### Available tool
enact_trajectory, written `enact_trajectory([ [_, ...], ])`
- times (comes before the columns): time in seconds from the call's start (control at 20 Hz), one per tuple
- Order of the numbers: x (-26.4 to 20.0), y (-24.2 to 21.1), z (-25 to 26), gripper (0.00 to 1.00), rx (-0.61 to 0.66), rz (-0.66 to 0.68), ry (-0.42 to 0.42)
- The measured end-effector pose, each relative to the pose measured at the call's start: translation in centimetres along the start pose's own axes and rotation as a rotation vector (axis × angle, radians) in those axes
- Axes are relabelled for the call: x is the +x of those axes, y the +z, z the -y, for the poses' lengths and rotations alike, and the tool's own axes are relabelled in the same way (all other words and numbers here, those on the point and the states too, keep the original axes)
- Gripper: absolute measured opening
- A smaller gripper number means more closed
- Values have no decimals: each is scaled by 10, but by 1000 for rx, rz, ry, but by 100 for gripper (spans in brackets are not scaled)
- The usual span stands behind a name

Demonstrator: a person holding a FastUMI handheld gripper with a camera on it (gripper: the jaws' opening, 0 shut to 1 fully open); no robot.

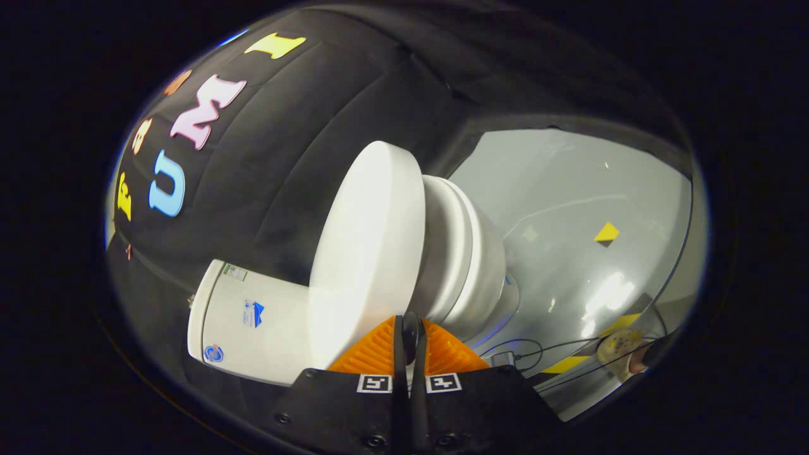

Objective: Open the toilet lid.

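Note:
The white toilet lid [370, 253] stands lifted off the seat [452, 246], with a shadowed wedge-shaped gap between the two. Behind the lid's hinge end is the white tank [253, 322]; the bowl [486, 278] lies under the seat. My gripper [409, 328] is at the lid's front rim. Its fingers [379, 351] are pressed almost together, with the thin edge of the rim pinched between them. Part of the lid's front edge is hidden by the fingers.
Black booth cloth [284, 145] hangs behind the tank and lid. A glossy grey floor [569, 208] spreads past the bowl, with yellow-black tape marks [607, 234]. Cables [537, 351] and a small round object [622, 344] lie on the floor near the bowl's base.

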State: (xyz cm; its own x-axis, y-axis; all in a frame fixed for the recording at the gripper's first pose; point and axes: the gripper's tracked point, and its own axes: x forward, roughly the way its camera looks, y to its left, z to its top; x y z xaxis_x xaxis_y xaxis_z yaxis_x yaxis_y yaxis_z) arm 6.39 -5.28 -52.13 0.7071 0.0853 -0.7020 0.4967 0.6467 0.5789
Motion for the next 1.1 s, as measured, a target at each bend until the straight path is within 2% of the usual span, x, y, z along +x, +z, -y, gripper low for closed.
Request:
enact_trajectory([
  [0.4, -53, 17, -96, 5, -441, 143, -47],
  [0.65, -64, 8, -133, 5, -542, 181, -71],
  [1.1, -93, -18, -218, 5, -741, 245, 3],
])
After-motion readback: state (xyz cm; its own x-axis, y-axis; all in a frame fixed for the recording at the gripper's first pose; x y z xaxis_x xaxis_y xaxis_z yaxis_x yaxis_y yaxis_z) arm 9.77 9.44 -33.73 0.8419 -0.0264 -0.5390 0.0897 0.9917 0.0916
